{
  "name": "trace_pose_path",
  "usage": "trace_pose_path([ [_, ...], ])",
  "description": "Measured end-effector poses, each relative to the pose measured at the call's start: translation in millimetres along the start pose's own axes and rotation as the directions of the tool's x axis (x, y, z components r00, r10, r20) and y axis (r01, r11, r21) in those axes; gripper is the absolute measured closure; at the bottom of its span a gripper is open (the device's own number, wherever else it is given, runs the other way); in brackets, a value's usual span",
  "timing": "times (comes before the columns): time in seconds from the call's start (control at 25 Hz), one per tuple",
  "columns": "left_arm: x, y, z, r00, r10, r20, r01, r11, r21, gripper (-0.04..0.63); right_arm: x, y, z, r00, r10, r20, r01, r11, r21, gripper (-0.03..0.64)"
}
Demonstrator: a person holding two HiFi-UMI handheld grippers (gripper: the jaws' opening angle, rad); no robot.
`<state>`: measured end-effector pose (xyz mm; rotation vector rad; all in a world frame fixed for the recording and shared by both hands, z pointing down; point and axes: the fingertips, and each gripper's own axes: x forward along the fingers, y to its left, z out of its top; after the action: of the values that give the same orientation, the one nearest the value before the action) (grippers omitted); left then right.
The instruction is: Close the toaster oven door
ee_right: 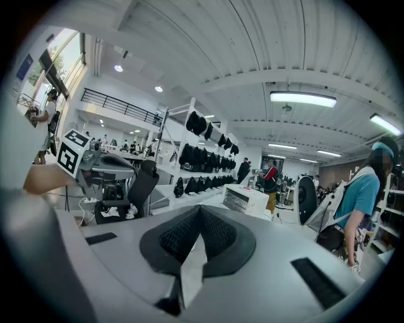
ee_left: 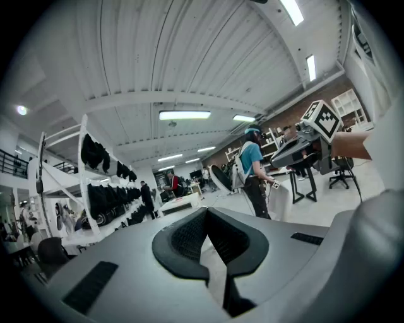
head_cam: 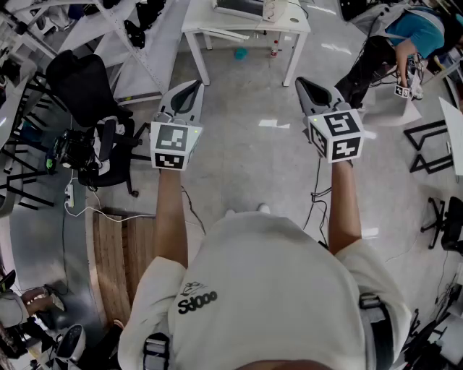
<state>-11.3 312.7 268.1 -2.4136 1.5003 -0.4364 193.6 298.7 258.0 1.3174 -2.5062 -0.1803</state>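
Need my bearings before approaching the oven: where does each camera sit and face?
Head view: on the head, steeply down at floor; both forearms, left gripper, right gripper show.
Left gripper view: roughly level past its shut jaws; right gripper at right.
Right gripper view: past shut jaws toward toaster oven; left gripper at left.
Shared: both gripper views show person in teal.

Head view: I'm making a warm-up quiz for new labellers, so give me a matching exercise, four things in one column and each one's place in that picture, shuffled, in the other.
Things:
1. black office chair
2. toaster oven
3. person in a teal top
4. right gripper

Places:
A. on the white table, top centre
B. upper right corner
C. left side
D. held out over the floor, right of centre

Pairs: 1-C, 2-A, 3-B, 4-D.
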Motion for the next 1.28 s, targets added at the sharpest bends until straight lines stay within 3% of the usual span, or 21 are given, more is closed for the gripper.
trace_pose_path([
  [0.36,29.3,-23.7,13.9,1.0,0.02,-0.011,-0.019,1.0,0.022,0.577,1.0,-35.1,-9.8,0.998,0.036,0.05,-0.037,0.999,0.024,0.609],
  [0.68,53.6,-41.0,14.3,0.998,0.042,-0.042,-0.041,0.999,0.013,0.577,10.6,-56.3,-34.6,0.994,0.106,0.028,-0.106,0.994,0.005,0.609],
  [0.92,86.7,-19.5,6.2,0.998,0.037,-0.05,-0.037,0.999,0.0,0.577,43.8,-70.5,-31.6,0.989,0.149,0.019,-0.15,0.988,0.04,0.609],
  [1.12,136.2,7.3,-28.2,0.998,-0.008,-0.057,0.008,1.0,-0.002,0.577,96.5,-84.4,-42.0,0.995,0.103,0.017,-0.103,0.994,0.047,0.609],
  [1.28,195.6,56.2,-58.2,0.997,-0.046,-0.065,0.045,0.999,-0.012,0.577,164.5,-107.7,-44.3,0.998,0.057,0.009,-0.057,0.994,0.092,0.609],
])
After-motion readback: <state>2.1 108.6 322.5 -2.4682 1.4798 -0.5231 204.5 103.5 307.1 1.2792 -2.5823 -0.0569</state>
